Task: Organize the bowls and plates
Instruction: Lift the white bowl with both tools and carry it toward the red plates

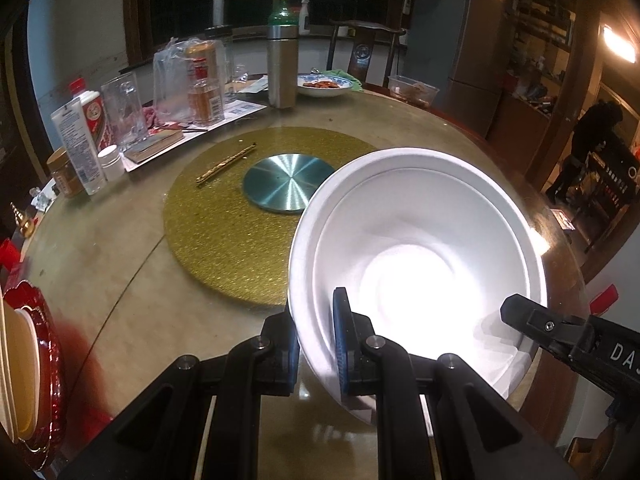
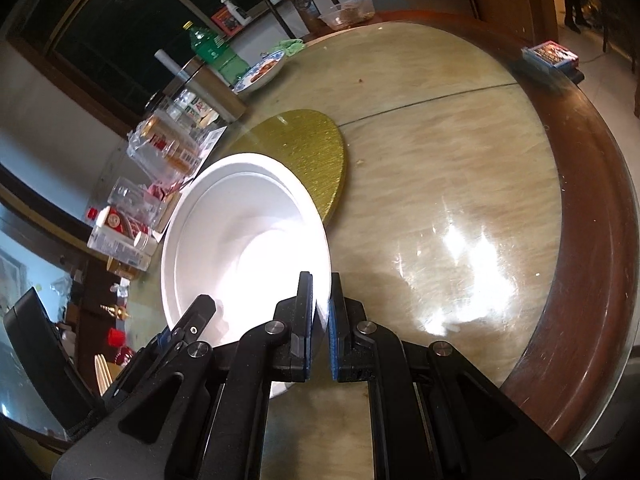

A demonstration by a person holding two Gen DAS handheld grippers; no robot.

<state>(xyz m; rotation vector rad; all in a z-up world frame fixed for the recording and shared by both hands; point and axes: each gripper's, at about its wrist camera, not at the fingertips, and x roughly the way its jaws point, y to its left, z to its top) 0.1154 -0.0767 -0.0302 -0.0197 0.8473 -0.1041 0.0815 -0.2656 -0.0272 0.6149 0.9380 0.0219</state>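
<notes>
Glossy white bowl [image 1: 420, 248]; brushed-metal disc [image 1: 288, 182] on glittery gold turntable [image 1: 224, 240].

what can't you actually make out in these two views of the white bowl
- Left wrist view: the deep white bowl has its bottom blown out by glare, so any contents are unreadable.
- Right wrist view: the bowl's near rim is covered by the right claw.
- Left wrist view: the red scalloped plate stack is cut off by the left edge.

The left gripper [image 1: 318, 344] and right gripper [image 2: 320, 316] look alike: matte black linkage arms joined by round silver pivot pins, with blue-padded fingers [image 1: 341, 332]. One black body carries white lettering, apparently "DA", and a small screw.
</notes>
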